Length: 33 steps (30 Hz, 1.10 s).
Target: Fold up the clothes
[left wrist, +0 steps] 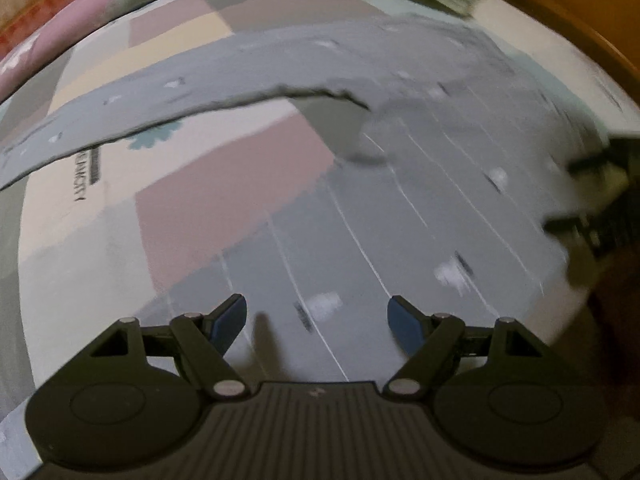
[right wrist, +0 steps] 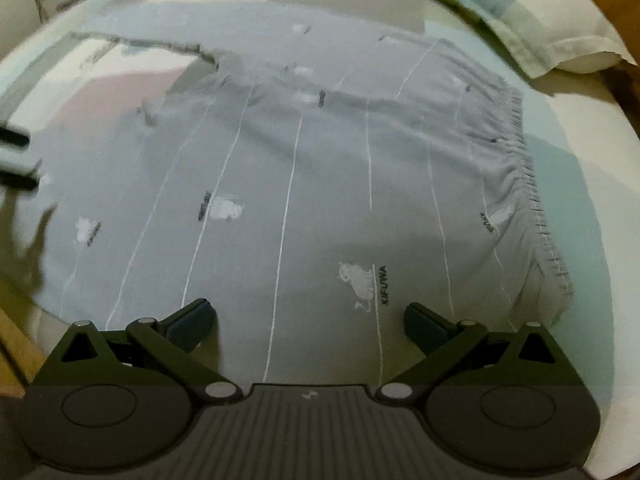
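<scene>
A: Largest first. Bed sheet point(left wrist: 224, 200), patchwork of pink, cream and grey blocks; its edges run out of both views.

B: Grey trousers point(right wrist: 304, 184) lie flat on it, thin white stripes, small printed animals. Gathered waistband point(right wrist: 528, 184) at the right side of the right wrist view; the stripes fan away from the camera.

A: In the left wrist view one leg point(left wrist: 168, 84) stretches far left and is cut off at the rim. Blur hides the crotch area.

B: Pillow point(right wrist: 532, 28) up top, only partly seen.

A: Left gripper point(left wrist: 317, 322) spread wide above the cloth, pinching nothing.

B: Right gripper point(right wrist: 310, 322) likewise spread, nothing between. Whether the pads touch the fabric, cannot tell.
</scene>
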### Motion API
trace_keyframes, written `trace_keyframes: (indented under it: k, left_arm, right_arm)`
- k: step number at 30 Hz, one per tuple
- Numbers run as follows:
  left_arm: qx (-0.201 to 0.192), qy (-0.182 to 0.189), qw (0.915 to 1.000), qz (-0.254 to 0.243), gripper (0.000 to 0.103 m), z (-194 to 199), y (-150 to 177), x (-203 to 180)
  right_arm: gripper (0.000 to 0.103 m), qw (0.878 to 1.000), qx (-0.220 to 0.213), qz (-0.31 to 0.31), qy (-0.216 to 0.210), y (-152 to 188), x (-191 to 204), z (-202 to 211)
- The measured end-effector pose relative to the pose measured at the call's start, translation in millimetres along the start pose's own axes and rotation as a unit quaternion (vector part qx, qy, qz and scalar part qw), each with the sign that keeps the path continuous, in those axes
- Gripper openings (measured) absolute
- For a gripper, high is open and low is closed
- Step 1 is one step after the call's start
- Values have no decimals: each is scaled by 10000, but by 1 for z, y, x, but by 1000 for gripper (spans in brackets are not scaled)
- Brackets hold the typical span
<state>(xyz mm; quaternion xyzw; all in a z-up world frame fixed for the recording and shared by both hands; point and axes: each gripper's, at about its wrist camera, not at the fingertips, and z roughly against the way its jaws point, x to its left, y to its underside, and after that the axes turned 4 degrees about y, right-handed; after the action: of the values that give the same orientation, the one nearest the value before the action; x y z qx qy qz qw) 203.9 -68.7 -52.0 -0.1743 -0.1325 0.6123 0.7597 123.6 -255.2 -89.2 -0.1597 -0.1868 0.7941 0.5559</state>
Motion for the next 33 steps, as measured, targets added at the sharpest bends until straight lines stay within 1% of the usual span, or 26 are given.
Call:
trace_keyframes:
  k: [2, 5, 7, 9, 13, 15, 17, 20, 22, 26, 29, 30, 33]
  left_arm:
    - [92, 45, 9999, -37, 78, -3, 10, -5]
    - [339, 46, 9994, 110, 78, -10, 25, -6]
    - [341, 11, 9993, 159, 78, -7, 30, -3]
    - [343, -23, 9992, 208, 78, -3, 34, -1]
    - [414, -31, 9986, 320, 79, -5, 41, 5]
    - [463, -12, 9985, 306, 81, -4, 44, 7]
    - [543, -12, 9978, 383, 82, -2, 47, 11]
    - [549, 3, 9962, 671, 81, 5, 42, 21]
    - [270, 3, 9975, 646, 81, 7, 30, 23]
    - [-321, 245, 9987, 323, 81, -3, -8, 15]
    - [-697, 574, 9959, 44, 81, -16, -37, -1]
    - [-786, 756, 9940, -17, 81, -21, -45, -6]
    - [-893, 1258, 9880, -30, 81, -33, -63, -17]
  right_arm:
    - [103, 10000, 17, 15, -3, 0, 1, 0]
    - [103, 9999, 100, 85, -32, -2, 0, 0]
    - [103, 9996, 221, 158, -33, -7, 0, 0]
    - [103, 9995, 73, 264, -161, -10, 3, 8]
    - [103, 9960, -8, 757, -476, -9, 28, 11]
    - [103, 9940, 180, 1024, -353, -3, 41, 1]
    - [103, 9945, 138, 992, -310, 0, 41, 4]
    - [103, 9962, 195, 806, -271, -7, 37, 9]
    - [103, 9974, 115, 704, -103, -12, 32, 8]
    - [103, 9984, -59, 502, 257, -24, 20, 7]
    - [103, 9981, -136, 354, 490, -31, 12, 4]
    - [103, 9980, -116, 307, 535, -31, 9, 2]
    - [103, 9977, -50, 211, 638, -30, 3, -2]
